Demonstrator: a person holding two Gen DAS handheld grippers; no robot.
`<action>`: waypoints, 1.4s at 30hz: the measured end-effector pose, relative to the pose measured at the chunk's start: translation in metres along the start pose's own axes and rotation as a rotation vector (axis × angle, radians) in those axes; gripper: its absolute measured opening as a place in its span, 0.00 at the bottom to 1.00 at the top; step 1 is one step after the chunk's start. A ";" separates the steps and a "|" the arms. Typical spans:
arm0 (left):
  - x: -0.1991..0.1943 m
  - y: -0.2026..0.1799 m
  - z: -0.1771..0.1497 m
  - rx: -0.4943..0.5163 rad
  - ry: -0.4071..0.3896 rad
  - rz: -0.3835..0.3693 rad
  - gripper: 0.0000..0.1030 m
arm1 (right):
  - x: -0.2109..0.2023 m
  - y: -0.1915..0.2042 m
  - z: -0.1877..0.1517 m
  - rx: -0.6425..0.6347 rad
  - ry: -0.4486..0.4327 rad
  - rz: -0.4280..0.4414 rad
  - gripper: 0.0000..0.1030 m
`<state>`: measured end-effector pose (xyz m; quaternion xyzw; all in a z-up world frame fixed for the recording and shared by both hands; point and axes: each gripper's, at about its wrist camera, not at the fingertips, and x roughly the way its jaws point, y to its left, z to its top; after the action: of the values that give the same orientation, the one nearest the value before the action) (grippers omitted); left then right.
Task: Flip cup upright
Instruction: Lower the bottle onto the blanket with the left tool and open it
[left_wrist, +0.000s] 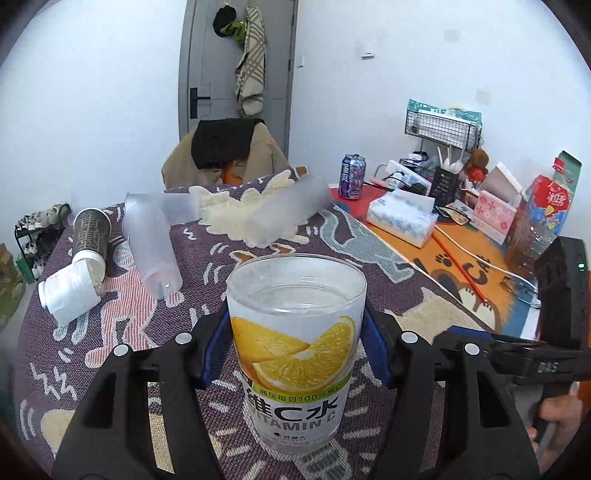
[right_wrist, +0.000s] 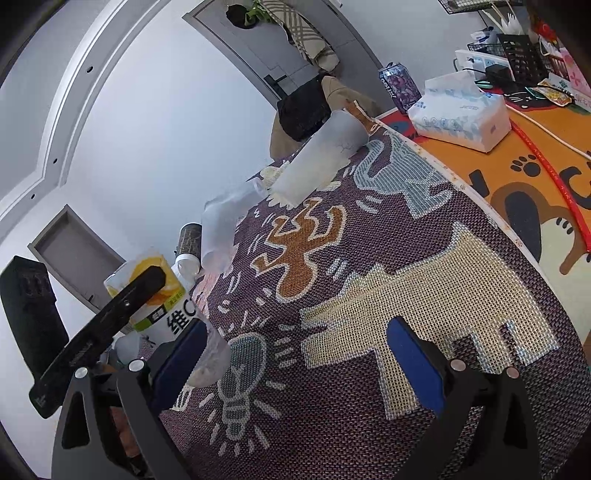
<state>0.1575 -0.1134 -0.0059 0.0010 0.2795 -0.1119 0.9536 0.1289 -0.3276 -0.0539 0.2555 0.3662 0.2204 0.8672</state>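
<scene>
A clear cup (left_wrist: 295, 332) with an orange-slice label stands upright, mouth up, and its base seems to rest on the patterned mat (left_wrist: 207, 280). My left gripper (left_wrist: 295, 350) is shut on it, one blue pad on each side of the label. The same cup (right_wrist: 155, 299) shows at the left of the right wrist view, partly behind a left gripper finger. My right gripper (right_wrist: 295, 350) is open above the mat with nothing between its fingers. Its left finger is close to the cup's base. Part of the right gripper (left_wrist: 517, 350) reaches in from the right.
Several other cups lie on their sides on the mat: a frosted one (left_wrist: 288, 210), two more frosted ones (left_wrist: 151, 243), a dark one (left_wrist: 92, 232) and a white one (left_wrist: 70, 291). A tissue pack (left_wrist: 400, 218), a can (left_wrist: 352, 177) and desk clutter fill the right.
</scene>
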 end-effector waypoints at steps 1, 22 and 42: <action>0.001 -0.001 -0.001 -0.003 -0.003 -0.001 0.61 | 0.000 0.000 0.000 -0.001 0.000 -0.001 0.93; 0.007 0.000 -0.018 -0.023 0.035 -0.021 0.72 | 0.002 0.000 0.000 -0.003 0.005 -0.023 0.93; -0.082 0.014 -0.010 -0.071 -0.054 -0.058 0.94 | -0.041 0.059 -0.009 -0.113 -0.051 -0.032 0.93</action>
<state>0.0884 -0.0814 0.0289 -0.0441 0.2575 -0.1296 0.9565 0.0850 -0.3032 -0.0025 0.2057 0.3350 0.2203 0.8927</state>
